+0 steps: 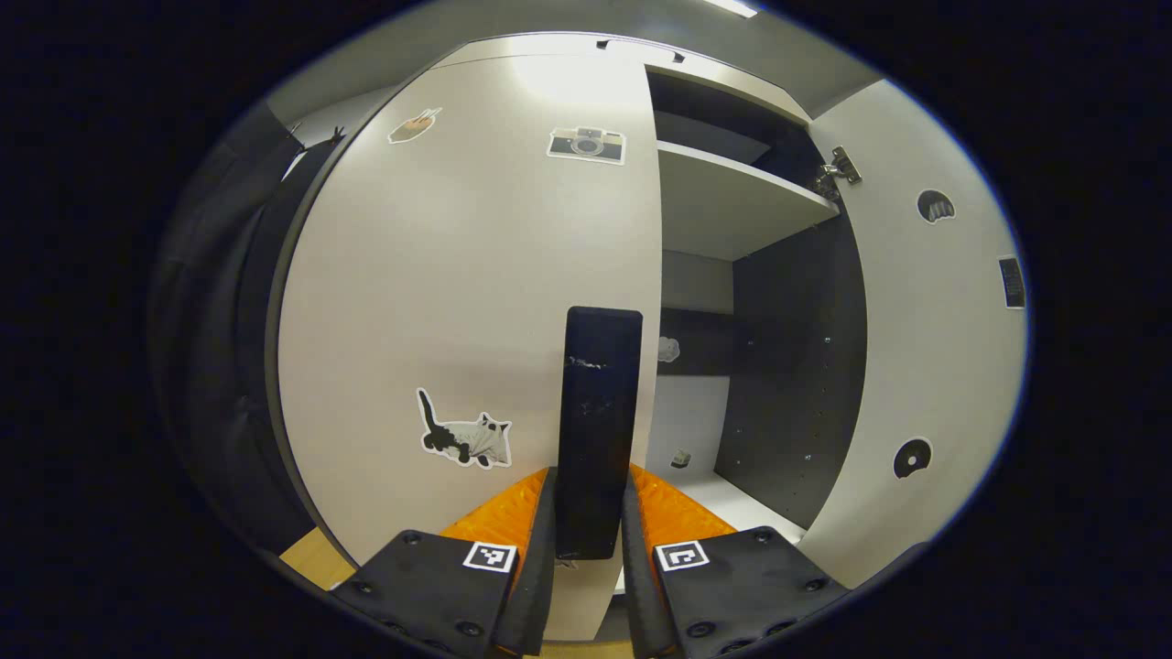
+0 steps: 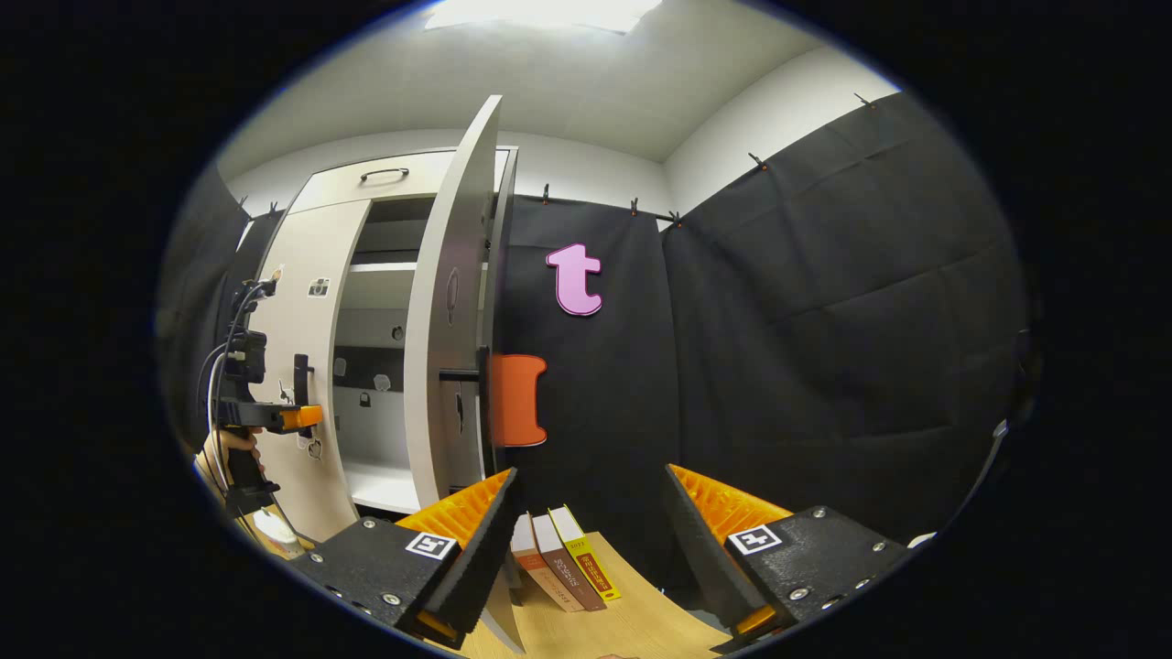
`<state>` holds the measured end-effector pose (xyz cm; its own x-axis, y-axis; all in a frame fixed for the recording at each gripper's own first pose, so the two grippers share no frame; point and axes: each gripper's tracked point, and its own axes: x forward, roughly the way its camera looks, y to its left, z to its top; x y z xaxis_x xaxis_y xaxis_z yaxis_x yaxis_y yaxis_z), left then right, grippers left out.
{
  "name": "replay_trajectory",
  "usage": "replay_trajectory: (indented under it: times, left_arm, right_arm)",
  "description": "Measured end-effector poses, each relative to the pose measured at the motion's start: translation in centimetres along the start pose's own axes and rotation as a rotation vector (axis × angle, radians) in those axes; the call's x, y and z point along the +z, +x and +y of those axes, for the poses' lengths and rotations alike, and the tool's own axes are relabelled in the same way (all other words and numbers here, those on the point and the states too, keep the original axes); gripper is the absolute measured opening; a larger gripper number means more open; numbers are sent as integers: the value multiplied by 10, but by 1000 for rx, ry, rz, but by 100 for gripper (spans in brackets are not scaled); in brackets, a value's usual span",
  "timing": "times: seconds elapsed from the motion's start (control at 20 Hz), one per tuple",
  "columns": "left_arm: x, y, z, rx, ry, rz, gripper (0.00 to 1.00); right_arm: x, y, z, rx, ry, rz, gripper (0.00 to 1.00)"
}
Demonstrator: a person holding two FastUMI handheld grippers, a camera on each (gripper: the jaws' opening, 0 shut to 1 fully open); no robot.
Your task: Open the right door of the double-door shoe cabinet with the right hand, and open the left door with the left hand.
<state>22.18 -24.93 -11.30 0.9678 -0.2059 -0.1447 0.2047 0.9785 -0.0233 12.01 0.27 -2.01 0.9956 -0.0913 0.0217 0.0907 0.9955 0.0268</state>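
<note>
Left gripper view: our left hand-held gripper [image 1: 588,535] pinches the left door's [image 1: 458,302] handle [image 1: 600,430], a vertical bar dead ahead; that door looks closed. To its right the right door [image 1: 925,366] stands open. Right gripper view: right hand-held gripper [image 2: 591,540] spread, holding nothing, table [image 2: 632,622] below. We judge the left pull remains.

Even, bright light falls from a ceiling panel [image 2: 540,11] above the shoe cabinet [image 2: 320,302]. A soft glare whitens the top of its left door [image 1: 476,302]. Straight cabinet edges bow toward the rims. Both pictures are sharp, and the cabinet's interior lies in shade.
</note>
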Motion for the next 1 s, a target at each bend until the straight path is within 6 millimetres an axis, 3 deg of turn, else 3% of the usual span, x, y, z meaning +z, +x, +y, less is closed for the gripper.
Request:
replay_trajectory:
  times: [0.1, 0.25, 0.65, 1.0]
  left_arm:
    - [-1, -2, 1, 3, 21, 11, 33]
    - [-3, -6, 1, -11, -2, 7, 14]
    - [-5, -23, 8, -87, 9, 9, 14]
    - [-6, -41, 19, -120, 14, -22, 13]
  right_arm:
    - [-1, -2, 3, 4, 2, 2, 92]
    - [-1, -3, 6, 10, 9, 8, 92]
    - [0, -12, 33, 68, 44, 21, 92]
    - [15, -18, 51, 110, 29, -13, 92]
